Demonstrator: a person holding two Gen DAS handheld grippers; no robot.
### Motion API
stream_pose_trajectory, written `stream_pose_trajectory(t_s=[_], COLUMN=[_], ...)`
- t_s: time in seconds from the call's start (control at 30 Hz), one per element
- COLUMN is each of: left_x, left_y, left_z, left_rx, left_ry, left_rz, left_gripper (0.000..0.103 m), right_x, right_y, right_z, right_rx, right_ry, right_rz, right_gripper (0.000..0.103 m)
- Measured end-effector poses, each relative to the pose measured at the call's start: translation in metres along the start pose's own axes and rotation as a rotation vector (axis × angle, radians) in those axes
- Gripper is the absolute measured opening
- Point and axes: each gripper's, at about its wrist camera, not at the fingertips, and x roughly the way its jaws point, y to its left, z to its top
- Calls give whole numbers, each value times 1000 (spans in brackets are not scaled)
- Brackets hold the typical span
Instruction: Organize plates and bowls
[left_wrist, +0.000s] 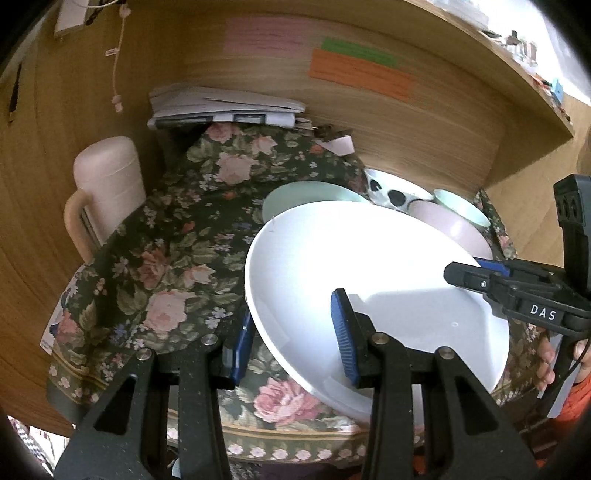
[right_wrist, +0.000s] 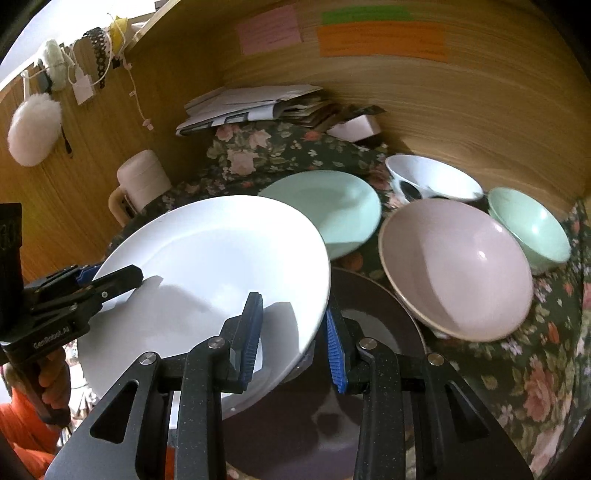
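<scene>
A large white plate (left_wrist: 351, 258) (right_wrist: 207, 251) hangs tilted above the floral tablecloth, held by both grippers. My left gripper (left_wrist: 293, 343) (right_wrist: 122, 277) is shut on its left rim. My right gripper (right_wrist: 291, 339) (left_wrist: 461, 275) is shut on the opposite rim. Under the plate lies a dark brown plate (right_wrist: 373, 373). Behind it sit a mint plate (right_wrist: 325, 210) (left_wrist: 303, 194), a pink bowl (right_wrist: 458, 269) (left_wrist: 454, 225), a mint bowl (right_wrist: 528, 225) (left_wrist: 461, 206) and a white bowl with black spots (right_wrist: 432, 181) (left_wrist: 388, 192).
A pale pink jug (left_wrist: 107, 184) (right_wrist: 144, 177) stands at the left by the wooden side wall. A stack of papers (left_wrist: 225, 107) (right_wrist: 251, 103) lies at the back. A wooden back wall (left_wrist: 406, 129) with coloured notes closes the table in.
</scene>
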Motion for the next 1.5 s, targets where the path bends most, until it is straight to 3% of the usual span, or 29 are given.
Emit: stream_pose_trajectory(t_s=[0.83,1.5], left_x=[37,60], left_y=[-42,-44], left_z=[-32,-39], left_rx=[39,19], left_ry=[107,154], left_rz=[-76,-87], left_gripper=[40,40], right_x=[0,9], right_y=[-45,-49], right_z=[-47,-45], right_rx=[140,115], right_ry=[63,90], right_rz=[-66,-113], right_gripper=[30,31])
